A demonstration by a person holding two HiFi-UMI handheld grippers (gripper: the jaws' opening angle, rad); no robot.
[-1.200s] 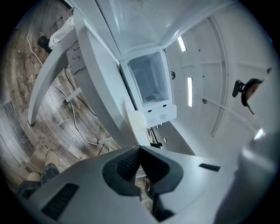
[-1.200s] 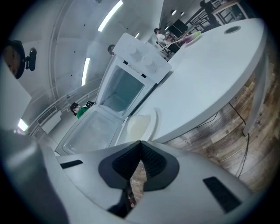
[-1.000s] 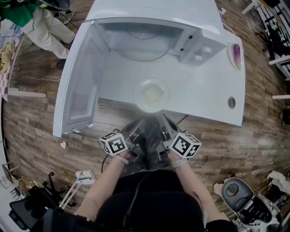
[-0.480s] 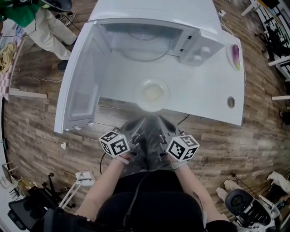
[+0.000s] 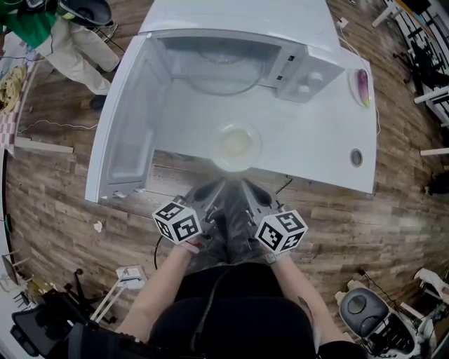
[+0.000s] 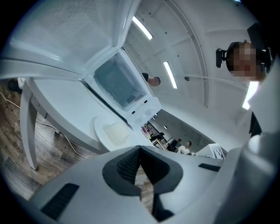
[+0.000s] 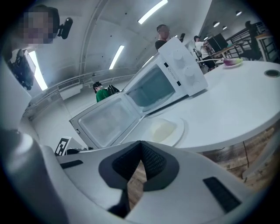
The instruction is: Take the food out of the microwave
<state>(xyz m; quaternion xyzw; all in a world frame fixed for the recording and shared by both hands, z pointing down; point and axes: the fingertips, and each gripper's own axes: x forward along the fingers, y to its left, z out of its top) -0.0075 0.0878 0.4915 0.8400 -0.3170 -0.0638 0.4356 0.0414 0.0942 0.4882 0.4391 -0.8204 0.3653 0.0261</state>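
A round white plate point(image 5: 235, 146) with a pale yellowish food portion rests on the white table point(image 5: 316, 147) near its front edge. It lies in front of the white microwave point(image 5: 235, 56), whose door point(image 5: 126, 133) hangs open to the left. The oven cavity shows only its glass turntable. My left gripper point(image 5: 222, 184) and right gripper point(image 5: 244, 184) sit side by side just short of the table edge, pointing at the plate. Both are shut with nothing between the pads. The plate point(image 6: 114, 131) lies beyond the shut left gripper point(image 6: 140, 148). In the right gripper view it point(image 7: 164, 130) lies beyond the shut right gripper point(image 7: 140, 143).
A purple item on a small dish point(image 5: 363, 85) lies at the table's far right, and a round cable hole point(image 5: 356, 157) sits near the right front. A person in green point(image 5: 28, 21) stands at the far left. A chair point(image 5: 358, 305) is on the wooden floor behind me to the right.
Both grippers have risen a little and rolled about their own axes, staying shut. The plate and the microwave door have not moved.
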